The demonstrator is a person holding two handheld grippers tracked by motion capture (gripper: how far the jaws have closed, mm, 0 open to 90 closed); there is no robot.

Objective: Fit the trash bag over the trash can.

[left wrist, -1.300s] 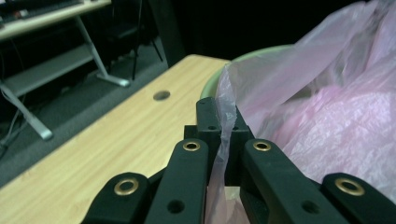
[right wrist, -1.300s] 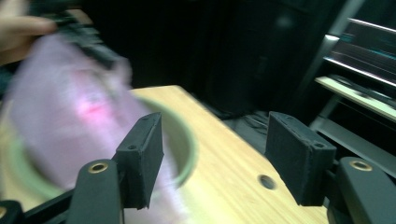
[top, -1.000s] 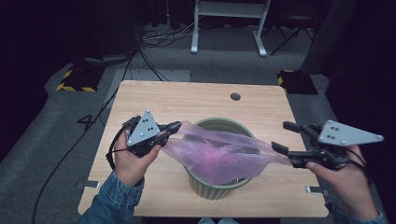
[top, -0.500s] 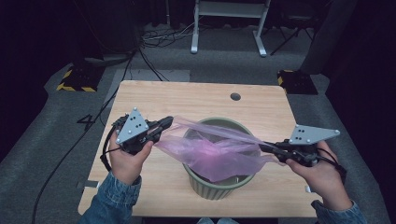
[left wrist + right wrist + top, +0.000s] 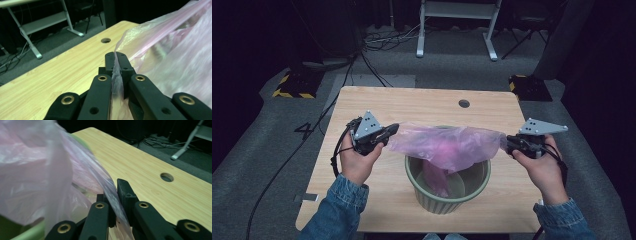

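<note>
pink translucent plastic bag point(image 5: 444, 147) stretched wide above the round pale green ribbed bin point(image 5: 447, 192), which stands on the light wooden table point(image 5: 412, 105) toward its near edge, about midway between the two hands. bag mouth pulled out sideways into a long band; lower part of the bag sags down inside the bin, touching the inner wall at the back.

left gripper point(image 5: 393, 131) at the bag's left end, held level and pointing toward the bin, grey three-cornered plate on top, black cable looping down past the wrist. in the left gripper view its jaws are clenched on a pleat of the pink film point(image 5: 116, 75), the film squeezed thin between the two black tips and running down between them. beyond the tips the bag fans out to the right; a round hole in the table top point(image 5: 106, 40) lies ahead.

right gripper point(image 5: 506, 144) at the bag's right end, just past the bin's rim, also level, plate up. in the right gripper view the film point(image 5: 110, 192) passes between the two black jaws, which are closed onto it; the left tip is partly hidden behind the plastic. green rim of the bin shows at the lower left there point(image 5: 30, 233), under the bag.

both forearms in denim sleeves point(image 5: 337, 210). grey carpeted floor point(image 5: 272, 140) around the table, a white metal stand point(image 5: 457, 25) behind it.
</note>
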